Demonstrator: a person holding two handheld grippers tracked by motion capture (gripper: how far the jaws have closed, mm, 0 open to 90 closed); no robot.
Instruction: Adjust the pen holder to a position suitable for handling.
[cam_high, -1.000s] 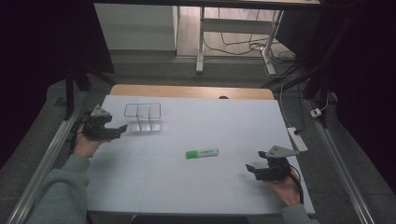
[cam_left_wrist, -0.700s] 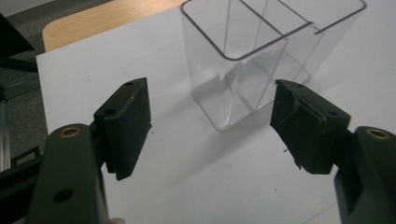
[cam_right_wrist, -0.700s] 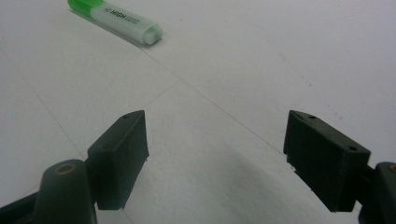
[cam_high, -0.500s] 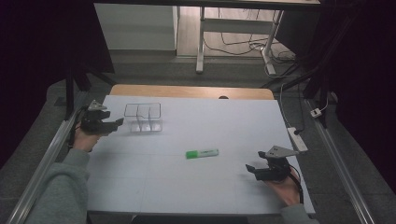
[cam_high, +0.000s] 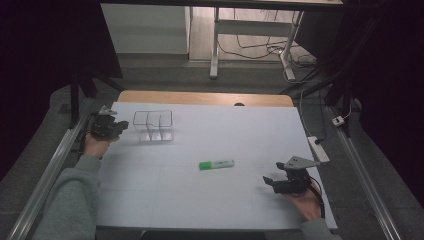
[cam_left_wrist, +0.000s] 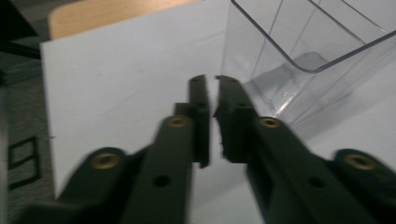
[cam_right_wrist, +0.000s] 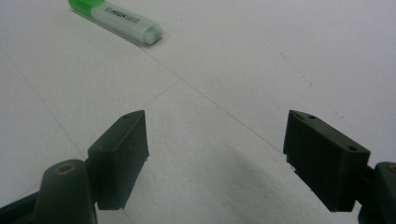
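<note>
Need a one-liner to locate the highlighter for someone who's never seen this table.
Start at the white table. Near its middle, between the clear bin at far left and the right gripper at near right, lies the highlighter. It is the one green thing there, lying flat, touching nothing.
</note>
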